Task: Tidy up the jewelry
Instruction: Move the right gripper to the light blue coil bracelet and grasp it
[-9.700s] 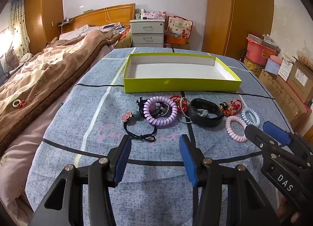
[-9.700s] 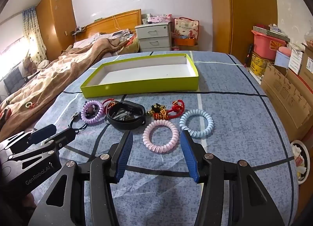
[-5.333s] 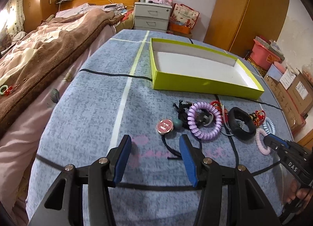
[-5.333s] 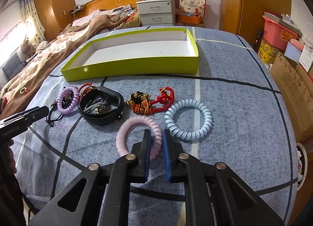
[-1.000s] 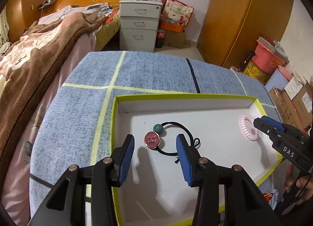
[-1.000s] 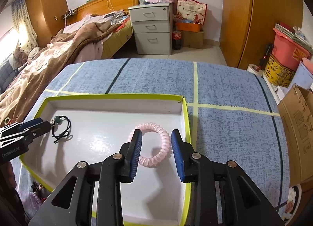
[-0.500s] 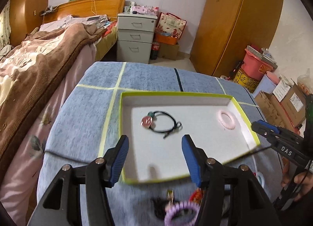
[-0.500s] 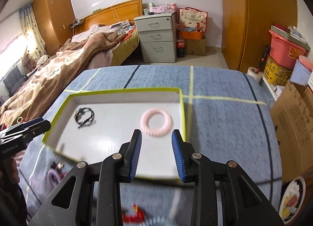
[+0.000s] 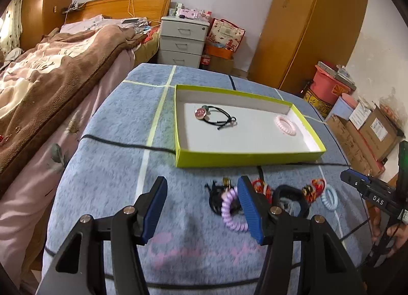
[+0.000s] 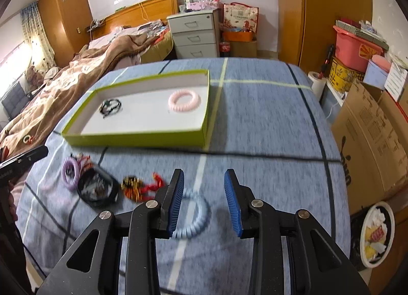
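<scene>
Pink coil band (image 10: 184,101) and black hair tie (image 9: 219,116) are already deposited in the green tray (image 9: 250,159). Left claw (image 9: 202,209) is held wide; right claw (image 10: 204,201), empty, is opening above the blue coil band (image 10: 196,221), presumably for pickup.

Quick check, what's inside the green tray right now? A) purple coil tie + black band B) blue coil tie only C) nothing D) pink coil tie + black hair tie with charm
D: the pink coil tie and black hair tie lie in the green tray; everything else sits on the blue cloth outside it.
</scene>
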`<state>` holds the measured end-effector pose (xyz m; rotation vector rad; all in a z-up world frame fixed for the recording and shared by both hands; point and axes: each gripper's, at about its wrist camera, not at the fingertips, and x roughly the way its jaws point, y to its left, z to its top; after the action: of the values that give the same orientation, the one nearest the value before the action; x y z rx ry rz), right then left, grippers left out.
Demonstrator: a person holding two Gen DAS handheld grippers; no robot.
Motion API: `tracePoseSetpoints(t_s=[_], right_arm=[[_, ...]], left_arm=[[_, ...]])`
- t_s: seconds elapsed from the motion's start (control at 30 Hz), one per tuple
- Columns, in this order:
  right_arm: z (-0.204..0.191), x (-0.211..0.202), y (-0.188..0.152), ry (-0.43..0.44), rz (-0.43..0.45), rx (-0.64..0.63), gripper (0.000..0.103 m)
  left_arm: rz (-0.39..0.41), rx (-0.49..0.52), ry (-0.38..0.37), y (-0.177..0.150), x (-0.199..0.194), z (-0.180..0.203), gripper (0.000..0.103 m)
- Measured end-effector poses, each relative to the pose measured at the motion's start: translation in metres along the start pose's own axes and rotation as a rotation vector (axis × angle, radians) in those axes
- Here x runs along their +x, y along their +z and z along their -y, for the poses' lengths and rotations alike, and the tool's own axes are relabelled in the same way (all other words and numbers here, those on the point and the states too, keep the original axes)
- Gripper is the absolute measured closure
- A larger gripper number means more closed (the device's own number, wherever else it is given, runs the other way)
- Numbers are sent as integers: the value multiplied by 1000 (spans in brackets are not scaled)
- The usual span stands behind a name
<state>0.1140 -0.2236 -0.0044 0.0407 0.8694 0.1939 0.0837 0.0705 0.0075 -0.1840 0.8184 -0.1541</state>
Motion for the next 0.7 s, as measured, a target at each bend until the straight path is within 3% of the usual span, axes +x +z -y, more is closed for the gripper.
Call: tracePoseSetpoints(t_s=[0.1, 0.63, 0.7], right_arm=[[0, 0, -11, -6, -11, 0, 56], [1, 10, -33, -57, -78, -6, 56], [0, 10, -33, -56, -79, -14, 62]], left_arm=[[-10, 1, -16, -9, -3, -1, 43], [-62, -64, -37, -38, -4, -9, 43], [-66, -57, -33, -41, -3, -8, 43]])
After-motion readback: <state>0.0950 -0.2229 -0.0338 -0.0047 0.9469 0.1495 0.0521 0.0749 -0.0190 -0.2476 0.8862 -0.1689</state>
